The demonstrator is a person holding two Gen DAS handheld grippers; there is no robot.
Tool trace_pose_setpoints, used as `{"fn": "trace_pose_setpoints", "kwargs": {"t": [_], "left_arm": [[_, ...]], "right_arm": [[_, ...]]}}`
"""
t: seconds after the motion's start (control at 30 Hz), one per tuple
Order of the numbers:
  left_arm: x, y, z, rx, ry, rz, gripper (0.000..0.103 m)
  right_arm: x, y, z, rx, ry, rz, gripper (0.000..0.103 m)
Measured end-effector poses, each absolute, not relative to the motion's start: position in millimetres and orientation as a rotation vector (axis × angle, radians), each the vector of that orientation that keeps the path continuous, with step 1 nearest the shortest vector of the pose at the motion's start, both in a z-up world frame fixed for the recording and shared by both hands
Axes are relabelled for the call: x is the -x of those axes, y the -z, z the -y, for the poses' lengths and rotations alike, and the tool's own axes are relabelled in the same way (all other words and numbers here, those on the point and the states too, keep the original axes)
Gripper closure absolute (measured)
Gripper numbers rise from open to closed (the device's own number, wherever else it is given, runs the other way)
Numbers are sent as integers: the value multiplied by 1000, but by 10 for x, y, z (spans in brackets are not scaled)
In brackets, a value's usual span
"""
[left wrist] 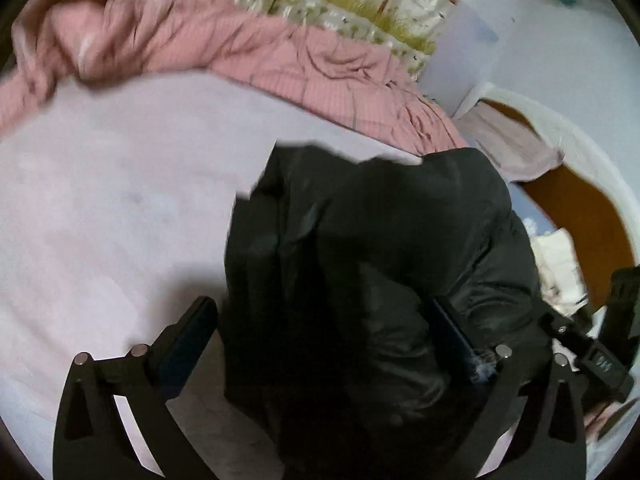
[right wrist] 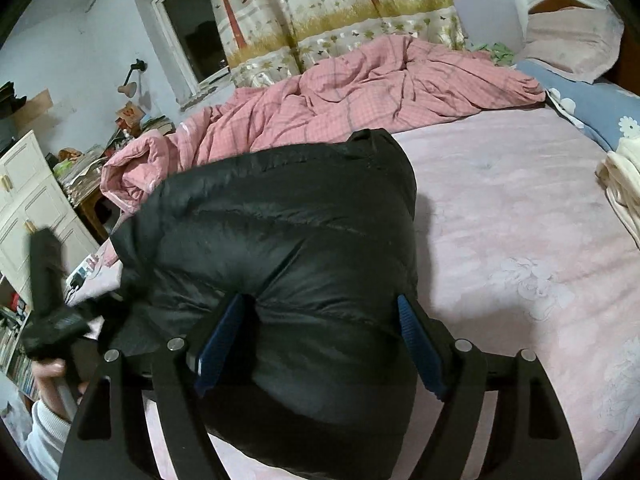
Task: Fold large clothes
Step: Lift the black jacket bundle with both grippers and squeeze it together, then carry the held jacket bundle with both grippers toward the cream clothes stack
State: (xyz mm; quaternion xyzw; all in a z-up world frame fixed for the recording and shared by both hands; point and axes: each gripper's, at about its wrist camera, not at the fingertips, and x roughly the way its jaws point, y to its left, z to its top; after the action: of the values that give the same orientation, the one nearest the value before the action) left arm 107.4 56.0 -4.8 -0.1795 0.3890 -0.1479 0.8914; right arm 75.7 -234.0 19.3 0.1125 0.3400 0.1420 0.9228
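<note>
Jacket fold on bed, nearly done

Black puffy jacket (right wrist: 280, 232) lying bundled mid-bed on pink sheet (right wrist: 500, 220), short of the rumpled pink quilt (right wrist: 360, 88) along the far edge. Right gripper (right wrist: 320, 344) straddling one quilted, glossy end, pads pressing in. Left gripper (left wrist: 324, 332) spread wide, clamping nothing. Next, probably: pressing flat, squaring edges.
</note>
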Motion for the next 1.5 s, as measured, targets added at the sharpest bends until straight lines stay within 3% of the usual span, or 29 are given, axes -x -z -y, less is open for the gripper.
{"fn": "trace_pose_setpoints", "kwargs": {"t": [0.33, 0.57, 0.97, 1.0, 1.07, 1.17, 1.23, 1.3, 1.4, 1.5], "left_arm": [[-1203, 374, -671, 599, 443, -883, 0], [-1153, 361, -628, 598, 447, -851, 0], [-1098, 391, -618, 638, 465, -803, 1], [-1095, 389, -620, 644, 473, -797, 4], [-1113, 405, -651, 685, 524, -783, 22], [-1106, 404, -670, 707, 538, -779, 33], [-1081, 372, -672, 706, 533, -766, 41], [-1018, 310, -657, 686, 528, -746, 48], [-967, 205, -612, 668, 551, -713, 58], [-958, 123, -598, 649, 565, -684, 61]], "right_arm": [[-789, -203, 2586, -341, -274, -727, 18], [-934, 101, 2798, -606, -395, -870, 13], [-1115, 484, 2745, -828, -484, -893, 7], [-1123, 489, 2719, -817, -479, -886, 6], [-1134, 475, 2658, -791, -474, -882, 3], [-1114, 472, 2582, -753, -463, -865, 3], [-1096, 444, 2550, -732, -454, -846, 14], [-1052, 368, 2539, -701, -447, -819, 38], [-952, 242, 2525, -648, -430, -762, 53], [-835, 115, 2488, -598, -421, -699, 56]]}}
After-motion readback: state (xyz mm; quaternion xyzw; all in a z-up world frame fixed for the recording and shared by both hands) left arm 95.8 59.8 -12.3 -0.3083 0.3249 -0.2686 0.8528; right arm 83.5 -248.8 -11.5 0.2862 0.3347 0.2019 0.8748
